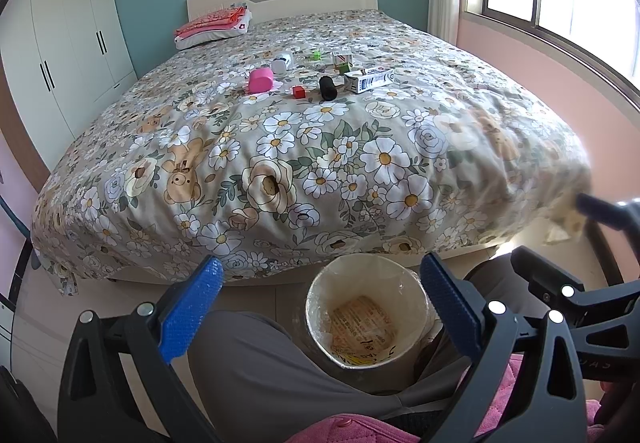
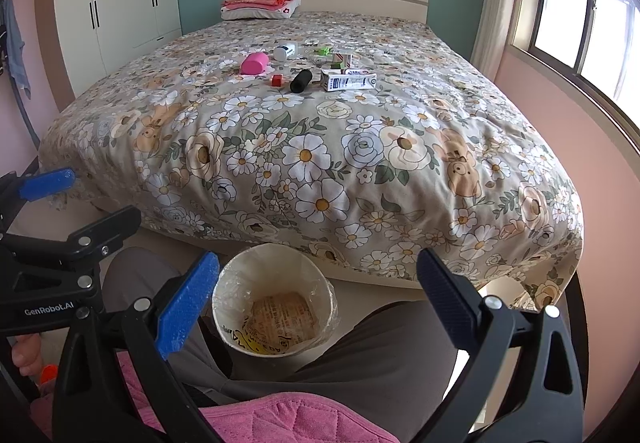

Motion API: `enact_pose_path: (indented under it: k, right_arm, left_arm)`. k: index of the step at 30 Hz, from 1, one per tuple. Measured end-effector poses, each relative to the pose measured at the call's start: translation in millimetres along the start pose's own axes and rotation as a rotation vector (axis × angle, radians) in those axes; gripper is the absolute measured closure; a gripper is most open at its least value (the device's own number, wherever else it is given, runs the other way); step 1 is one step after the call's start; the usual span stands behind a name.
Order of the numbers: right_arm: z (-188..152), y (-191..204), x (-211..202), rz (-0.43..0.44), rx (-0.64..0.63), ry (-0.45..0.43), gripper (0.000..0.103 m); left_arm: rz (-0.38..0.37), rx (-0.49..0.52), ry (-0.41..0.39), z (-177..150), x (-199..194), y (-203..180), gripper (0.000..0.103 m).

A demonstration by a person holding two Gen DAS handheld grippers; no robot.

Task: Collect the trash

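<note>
Both claws, left (image 1: 320, 307) and right (image 2: 316, 299), gape wide, empty, above lined bin (image 2: 274, 303) between my knees; flattened paper inside. Milk carton (image 2: 349, 79) on bed (image 2: 320, 163), long axis crosswise.

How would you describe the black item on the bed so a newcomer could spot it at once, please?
Start at the large bed with the flowered cover and find the cluster of small things near its middle. The black roll lies on its side at the near edge of that cluster, between a small red cube and a white carton; it is the only black thing there.
</note>
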State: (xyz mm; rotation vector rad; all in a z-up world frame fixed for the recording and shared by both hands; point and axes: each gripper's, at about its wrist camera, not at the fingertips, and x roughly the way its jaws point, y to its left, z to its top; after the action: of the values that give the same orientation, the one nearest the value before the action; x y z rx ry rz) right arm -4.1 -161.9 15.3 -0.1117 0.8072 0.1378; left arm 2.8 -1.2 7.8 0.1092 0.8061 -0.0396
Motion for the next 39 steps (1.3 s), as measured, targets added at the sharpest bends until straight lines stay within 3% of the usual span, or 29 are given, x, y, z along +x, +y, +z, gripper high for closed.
enact_pose_path:
  k: [39]
  right_arm:
    - [-1.0, -0.2, 0.9, 0.0, 0.0, -0.001, 0.006]
  left_arm:
    - [0.0, 0.002, -0.003, -0.1, -2.4, 3.0, 0.002]
